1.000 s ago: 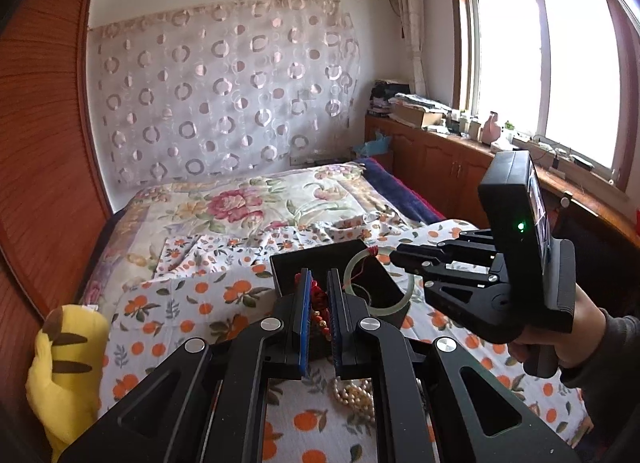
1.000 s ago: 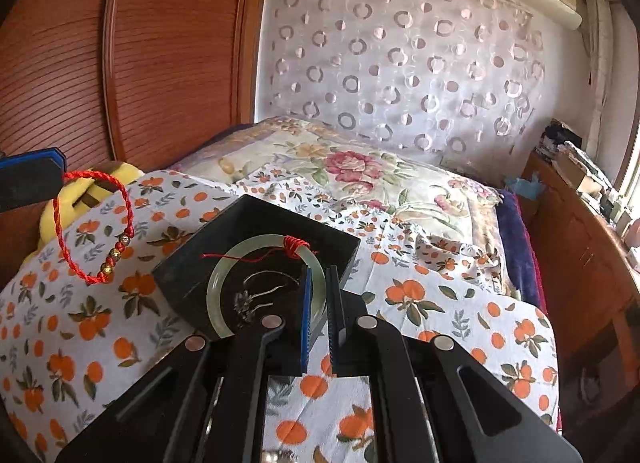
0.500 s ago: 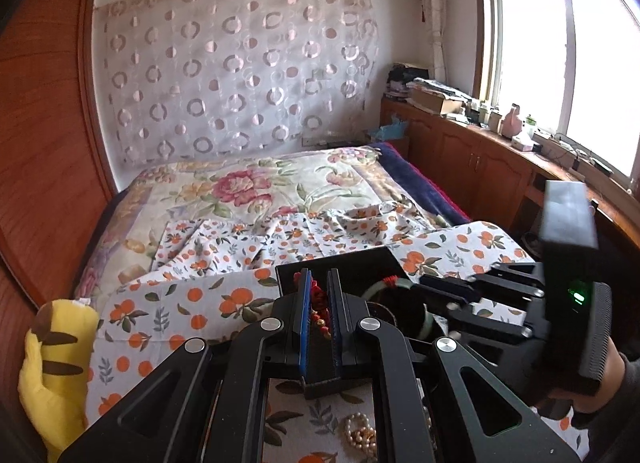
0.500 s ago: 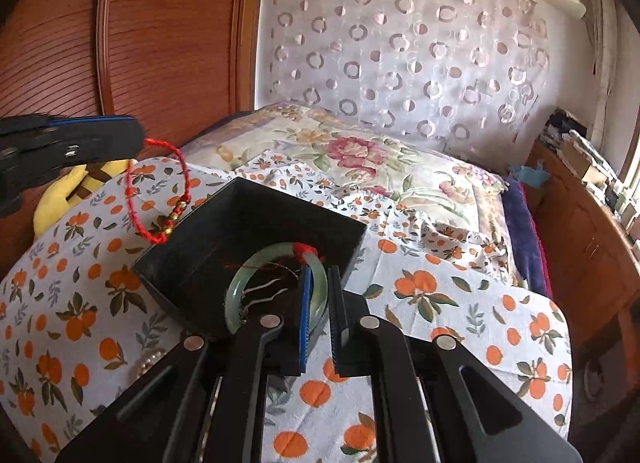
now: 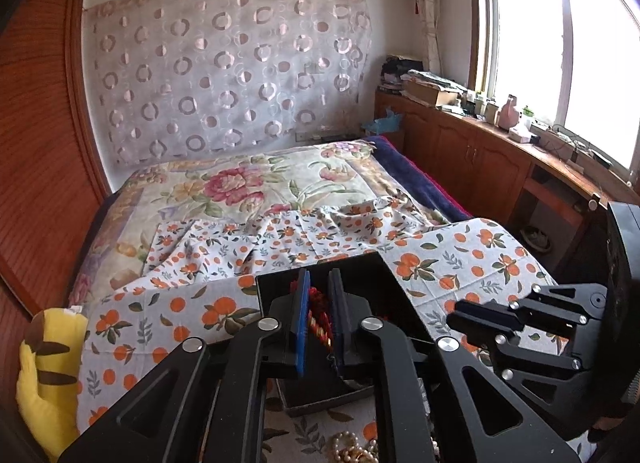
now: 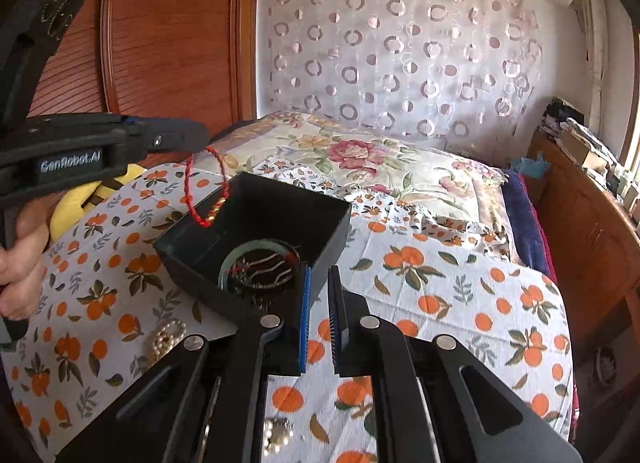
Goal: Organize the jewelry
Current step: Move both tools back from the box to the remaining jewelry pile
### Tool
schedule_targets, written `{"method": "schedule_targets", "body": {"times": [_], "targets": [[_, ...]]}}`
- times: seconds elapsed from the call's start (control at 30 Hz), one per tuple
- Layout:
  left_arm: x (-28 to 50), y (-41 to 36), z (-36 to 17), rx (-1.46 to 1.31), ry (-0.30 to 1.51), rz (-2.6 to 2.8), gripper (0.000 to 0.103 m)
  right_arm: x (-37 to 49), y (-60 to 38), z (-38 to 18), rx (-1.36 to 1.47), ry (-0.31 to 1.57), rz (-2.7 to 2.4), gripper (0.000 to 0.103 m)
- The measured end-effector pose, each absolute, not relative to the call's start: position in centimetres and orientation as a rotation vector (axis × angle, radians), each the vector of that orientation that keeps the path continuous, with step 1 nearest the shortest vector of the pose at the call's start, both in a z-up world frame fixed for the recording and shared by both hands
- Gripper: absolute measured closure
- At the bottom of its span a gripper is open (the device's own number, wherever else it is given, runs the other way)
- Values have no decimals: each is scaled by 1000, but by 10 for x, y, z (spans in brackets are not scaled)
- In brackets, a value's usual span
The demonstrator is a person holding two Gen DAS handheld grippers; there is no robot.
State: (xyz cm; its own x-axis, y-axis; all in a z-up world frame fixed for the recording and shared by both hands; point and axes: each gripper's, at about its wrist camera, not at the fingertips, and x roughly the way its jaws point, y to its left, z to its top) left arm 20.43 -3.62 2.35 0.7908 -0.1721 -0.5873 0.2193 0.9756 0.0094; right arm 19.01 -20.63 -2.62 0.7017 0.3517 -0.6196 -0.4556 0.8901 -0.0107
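Red bracelet (image 6: 206, 191) pinched by left hand-held gripper (image 5: 319, 305) over black box (image 6: 256, 235); right hand-held gripper (image 6: 319, 305) slightly open, empty; orange-print bedsheet (image 6: 440, 303).

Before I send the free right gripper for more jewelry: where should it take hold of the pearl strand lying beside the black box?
Probably from straight above, jaws straddling the bunched middle of the pearl strand. It lies heaped flat on the bedspread, left of the right gripper, offering no edge from the side.

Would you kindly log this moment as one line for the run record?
left gripper: shut on red string bracelet | bracelet: hanging over black box | right gripper: holds nothing, near box | jade bangle: in box
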Motion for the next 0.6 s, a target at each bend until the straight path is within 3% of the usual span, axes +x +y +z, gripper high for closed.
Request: {"method": "schedule_targets", "body": {"times": [0.37,0.53,0.57,0.6], "targets": [[167,-34,18,104,622,-249,65,151,-223,-36,-114,652,476,93],[140,-36,8,120,636,-282,63,131,-226,-40,-106,663,492,93],[134,-36,4,122,638,-285,59,129,-227,-39,-105,662,497,93],[129,-36,2,123,638,-287,48,123,-227,-39,-102,659,505,93]]}}
